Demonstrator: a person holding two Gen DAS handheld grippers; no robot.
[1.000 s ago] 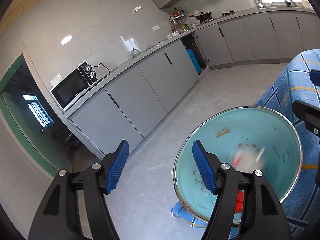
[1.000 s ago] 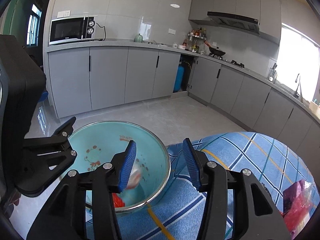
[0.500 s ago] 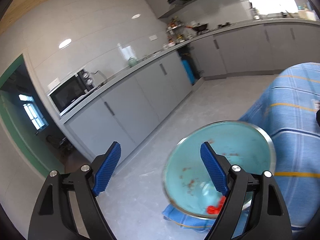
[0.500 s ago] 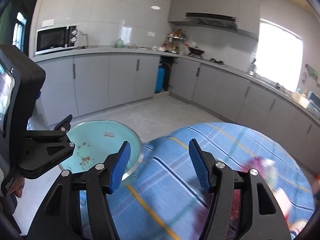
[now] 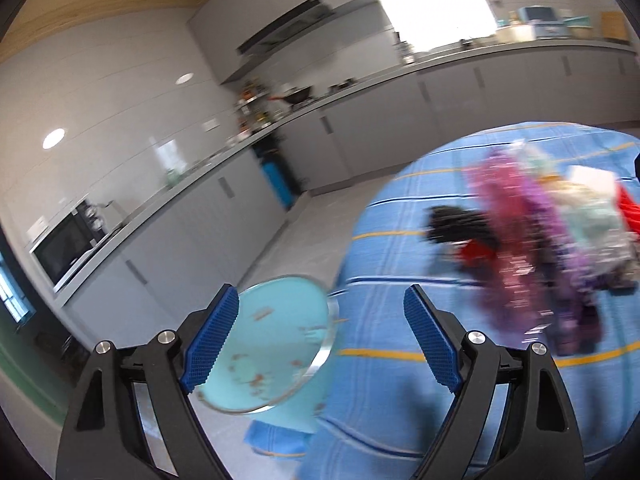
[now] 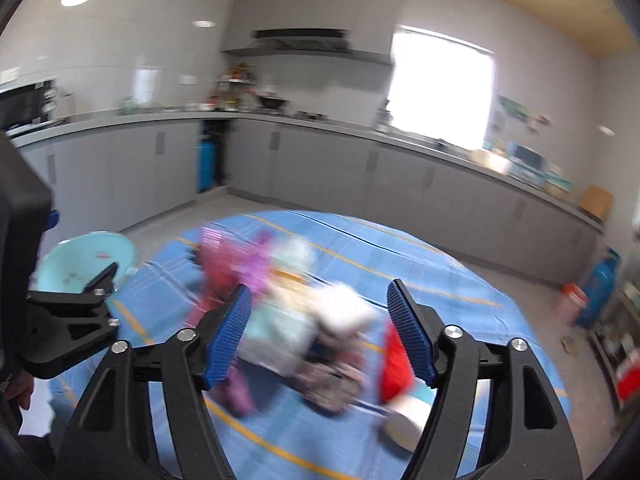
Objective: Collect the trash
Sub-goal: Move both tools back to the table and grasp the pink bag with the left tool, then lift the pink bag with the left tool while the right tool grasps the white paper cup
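Observation:
A blurred pile of trash [image 5: 540,248] lies on the blue plaid tablecloth [image 5: 380,400]: pink and purple wrappers, white packets, a red piece and a black item. A teal basin [image 5: 272,344] with a metal rim sits low at the table's left edge. My left gripper [image 5: 320,320] points between basin and pile; its jaws are opening with nothing between them. My right gripper [image 6: 319,304] faces the trash pile [image 6: 288,312] from just short of it; its jaws are opening and its pads touch nothing. The basin [image 6: 86,256] and left gripper [image 6: 72,320] show at the left of the right wrist view.
Grey kitchen cabinets [image 6: 320,168] and a counter run along the far walls, with a microwave [image 5: 60,248] at left and a blue water bottle [image 6: 206,164] in an open bay. A blue cylinder [image 6: 600,284] stands on the floor at right.
Both grippers have swung right, away from the basin and toward the trash pile on the table. Both sets of jaws stand wider than before. The basin has slid to the left in both views.

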